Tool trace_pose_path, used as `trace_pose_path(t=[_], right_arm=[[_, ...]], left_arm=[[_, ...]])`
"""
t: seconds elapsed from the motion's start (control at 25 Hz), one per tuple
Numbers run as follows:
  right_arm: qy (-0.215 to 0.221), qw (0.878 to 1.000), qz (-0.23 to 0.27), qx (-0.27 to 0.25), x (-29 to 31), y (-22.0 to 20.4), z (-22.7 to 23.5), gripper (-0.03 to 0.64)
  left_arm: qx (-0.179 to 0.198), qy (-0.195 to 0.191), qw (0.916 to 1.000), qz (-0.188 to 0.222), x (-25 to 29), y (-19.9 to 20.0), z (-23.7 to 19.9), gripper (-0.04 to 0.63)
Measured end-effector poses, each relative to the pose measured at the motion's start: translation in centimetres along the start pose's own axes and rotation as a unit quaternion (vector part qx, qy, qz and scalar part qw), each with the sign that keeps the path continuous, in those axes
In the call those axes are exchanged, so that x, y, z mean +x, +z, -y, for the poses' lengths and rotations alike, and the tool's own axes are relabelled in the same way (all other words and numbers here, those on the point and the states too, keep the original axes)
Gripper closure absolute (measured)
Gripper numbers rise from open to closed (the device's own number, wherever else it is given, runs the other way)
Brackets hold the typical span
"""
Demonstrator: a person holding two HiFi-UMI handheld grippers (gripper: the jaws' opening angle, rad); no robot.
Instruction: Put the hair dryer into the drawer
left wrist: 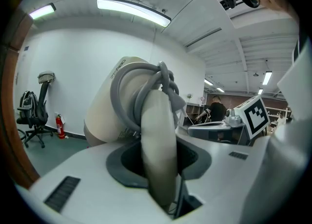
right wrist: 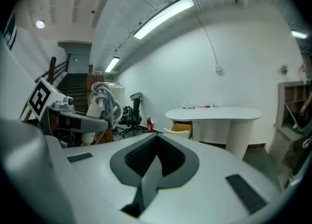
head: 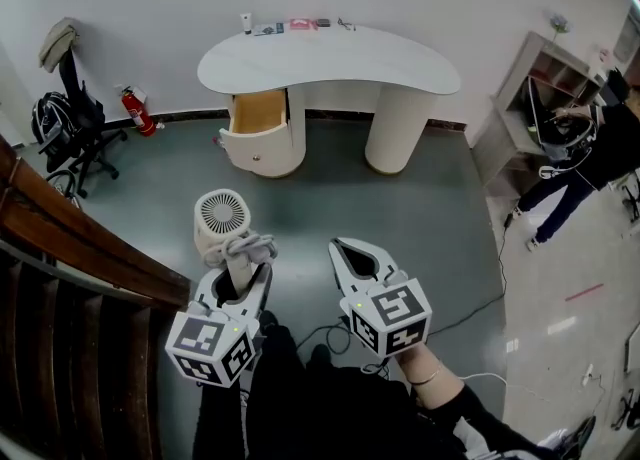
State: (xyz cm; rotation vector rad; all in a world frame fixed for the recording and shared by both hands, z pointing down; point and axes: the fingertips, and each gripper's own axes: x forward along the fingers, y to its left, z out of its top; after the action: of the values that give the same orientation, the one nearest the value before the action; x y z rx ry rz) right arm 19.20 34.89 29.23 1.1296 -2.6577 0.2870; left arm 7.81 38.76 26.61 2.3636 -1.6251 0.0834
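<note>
A cream hair dryer (head: 221, 216), round grille facing up, has its grey cord (head: 249, 246) wound about the handle. My left gripper (head: 238, 273) is shut on that handle and holds the dryer above the floor, well short of the desk. In the left gripper view the handle (left wrist: 158, 145) stands between the jaws, with the body (left wrist: 105, 116) behind it. My right gripper (head: 350, 253) hangs beside it, shut and empty, its jaws meeting in the right gripper view (right wrist: 156, 138). The open drawer (head: 258, 113), wood inside, juts from the left pedestal of the white desk (head: 400, 63).
A wooden stair railing (head: 70, 238) runs along the left. An office chair with a backpack (head: 65, 123) and a fire extinguisher (head: 138, 111) stand by the far wall. A shelf unit (head: 540, 88) and a person (head: 590, 153) are at the right. Cables (head: 470, 313) lie on the floor.
</note>
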Motion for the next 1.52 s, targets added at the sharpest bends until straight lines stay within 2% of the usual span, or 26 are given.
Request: trace_pose_path(t=[0.32,0.56,1.04,1.52], right_arm=[[-0.008,1.000,0.003,0.006,1.5,0.8,1.3,0.615],[-0.014,1.000,-0.003,0.007,4.3,1.7,1.6,0.615],[-0.031,0.999,-0.021,0.021,14.6,3.9,4.2,0.615],[-0.039,0.998,-0.046,0.033,25.9,6.3,4.5,0.615]], left_arm=[[-0.005,-0.001,0.9999,0.012,1.5,1.2,-1.2,0.465],[-0.011,-0.005,0.9998,0.016,3.2,2.4,-3.9,0.465],[-0.022,-0.019,0.9996,0.005,10.4,4.7,-13.0,0.465],[-0.031,-0.036,0.9987,-0.016,16.5,7.0,-22.8,0.465]])
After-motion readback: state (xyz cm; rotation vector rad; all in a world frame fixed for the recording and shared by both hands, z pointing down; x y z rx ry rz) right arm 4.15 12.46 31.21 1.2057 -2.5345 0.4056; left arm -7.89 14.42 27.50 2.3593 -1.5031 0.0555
